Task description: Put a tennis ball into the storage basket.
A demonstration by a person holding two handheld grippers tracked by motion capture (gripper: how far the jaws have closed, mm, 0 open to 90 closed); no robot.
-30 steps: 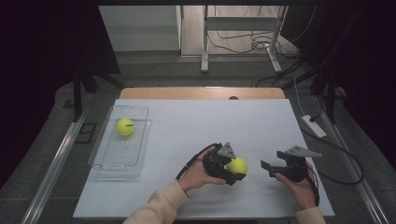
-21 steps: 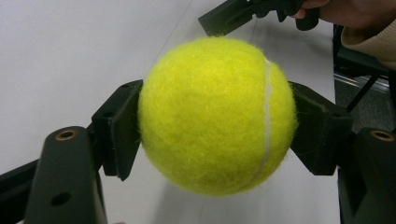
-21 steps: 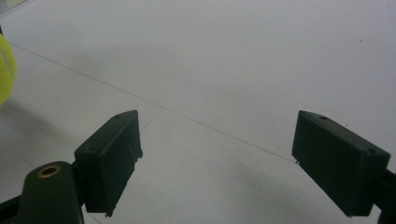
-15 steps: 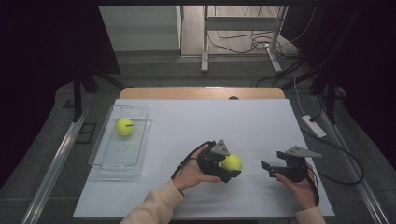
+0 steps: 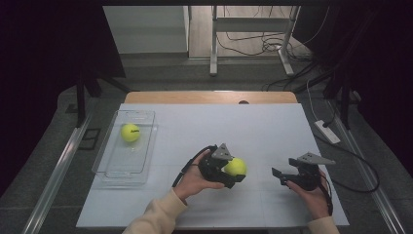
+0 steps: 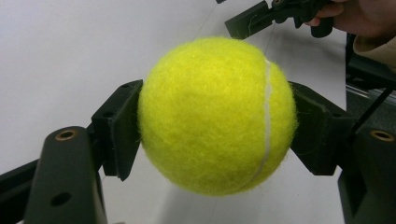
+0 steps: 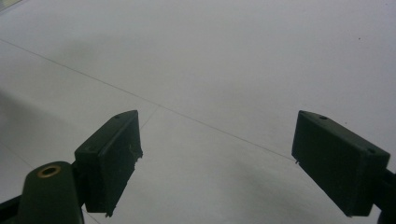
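Nearest the person, at about 5 o'clock on the table point(image 5: 272, 126), the right gripper point(image 5: 285, 174) sits in the right hand with its jaws spread wide and nothing between them; in the right gripper view its pads point(image 7: 109, 161) frame only bare white surface, and it rests where it did a second ago. Just beside it, at about 6 o'clock, the left gripper point(image 5: 238, 171) is clamped on a tennis ball point(image 5: 235, 166), the pads point(image 6: 119, 128) pressing the felt from both sides in the left gripper view. Compared with a second ago, the left hand point(image 5: 195, 178) has carried the ball a little away from the right gripper, toward 9 o'clock, with the grip unchanged. Farther off, at about 10 o'clock, a clear tray point(image 5: 109, 173) holds a second tennis ball point(image 5: 130, 132) near its far end, unmoved.
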